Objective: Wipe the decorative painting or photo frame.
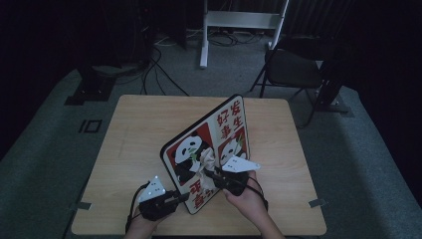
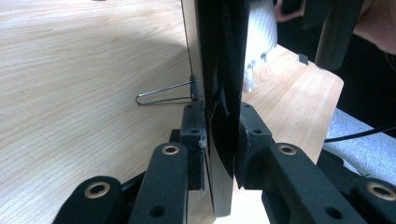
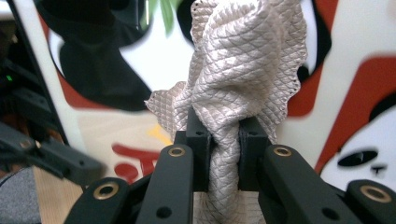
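While the left gripper (image 2: 219,140) clamps the panda board's (image 1: 206,149) lower edge, the right gripper (image 3: 223,140), clamped on a cloth (image 3: 243,70), seemingly presses it to the board's face.

— What sort of place is this?
— It looks like a dim lab or recording studio: a lone wooden table (image 1: 139,124) stands on grey carpet (image 1: 45,149).
— What else points that way?
— Loose cables (image 1: 159,64) at eleven o'clock, a white stand frame (image 1: 239,20) at twelve, a dark folding chair (image 1: 293,67) at one.
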The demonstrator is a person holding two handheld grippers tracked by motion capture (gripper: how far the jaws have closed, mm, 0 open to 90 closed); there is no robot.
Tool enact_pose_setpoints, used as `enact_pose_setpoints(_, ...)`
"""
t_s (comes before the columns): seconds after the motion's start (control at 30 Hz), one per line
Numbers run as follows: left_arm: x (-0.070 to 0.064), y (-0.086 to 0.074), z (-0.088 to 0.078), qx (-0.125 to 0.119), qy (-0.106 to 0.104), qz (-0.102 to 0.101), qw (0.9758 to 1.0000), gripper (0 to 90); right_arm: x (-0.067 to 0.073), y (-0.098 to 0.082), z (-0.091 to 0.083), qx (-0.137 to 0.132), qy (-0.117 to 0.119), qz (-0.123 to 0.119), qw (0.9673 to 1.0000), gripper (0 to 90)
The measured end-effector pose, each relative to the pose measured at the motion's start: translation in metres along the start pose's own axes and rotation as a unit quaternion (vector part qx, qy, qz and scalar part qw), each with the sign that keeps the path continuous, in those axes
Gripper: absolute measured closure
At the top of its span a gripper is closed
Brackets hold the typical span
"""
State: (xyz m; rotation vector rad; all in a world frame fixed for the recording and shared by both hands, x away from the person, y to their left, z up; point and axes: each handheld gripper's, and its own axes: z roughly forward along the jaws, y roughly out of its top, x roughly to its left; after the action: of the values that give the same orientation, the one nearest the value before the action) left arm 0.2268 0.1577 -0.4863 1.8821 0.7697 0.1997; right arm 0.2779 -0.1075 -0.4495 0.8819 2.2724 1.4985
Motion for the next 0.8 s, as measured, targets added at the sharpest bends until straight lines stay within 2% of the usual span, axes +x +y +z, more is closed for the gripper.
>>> enact_pose_setpoints(0.53,-0.001,0.000,0.000,-0.001,0.000,0.000,1.0000,77.1,-0.006,-0.043,0.006,0.047,-0.006,0.029,0.9985,78.9)
enact_pose_setpoints(0.8,-0.001,-0.001,0.001,-0.003,0.002,0.000,1.0000,77.1,-0.009,-0.064,0.009,0.073,-0.011,0.043,0.9963,78.9)
